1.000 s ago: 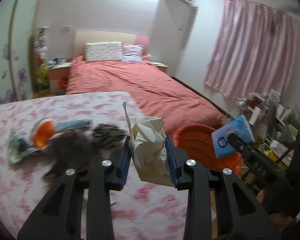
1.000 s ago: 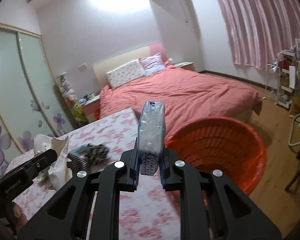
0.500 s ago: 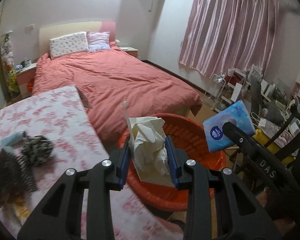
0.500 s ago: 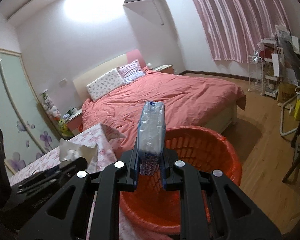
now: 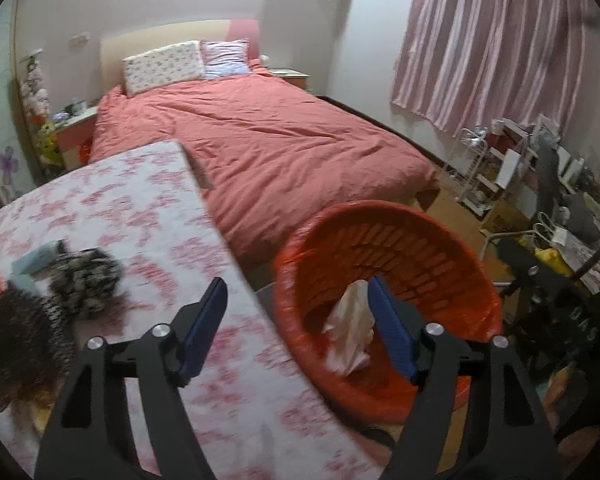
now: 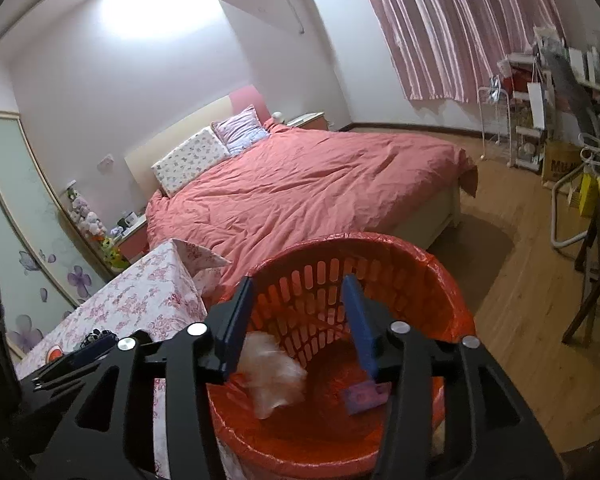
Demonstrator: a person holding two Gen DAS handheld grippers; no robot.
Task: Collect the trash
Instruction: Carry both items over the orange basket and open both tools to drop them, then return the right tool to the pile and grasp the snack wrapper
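An orange slatted basket (image 5: pixel 380 216) (image 6: pixel 420 256) stands on the floor beside the floral-cloth table (image 5: pixel 140 208). My left gripper (image 5: pixel 296 320) hangs over the basket's near rim and its jaws are opening. A crumpled white tissue (image 5: pixel 352 328), blurred, sits inside the basket beside the right finger, with neither pad pressing on it. My right gripper (image 6: pixel 298 320) is above the basket too, jaws opening and nothing between them. Below it in the basket lie the tissue (image 6: pixel 272 376) and a blue tissue pack (image 6: pixel 366 396). The left gripper's body (image 6: pixel 72 360) shows at the lower left.
Dark patterned cloth items (image 5: pixel 88 280) and a teal packet (image 5: pixel 36 260) lie on the table's left part. A bed with a red cover (image 5: pixel 260 148) stands behind the basket. Cluttered racks (image 5: pixel 500 160) and chair legs (image 6: pixel 588 300) line the right side, with wood floor (image 6: pixel 520 280) between.
Both grippers swung from over the table to above the basket. Their jaws then parted. The tissue left the left gripper and the blue pack left the right one, and both now lie in the basket.
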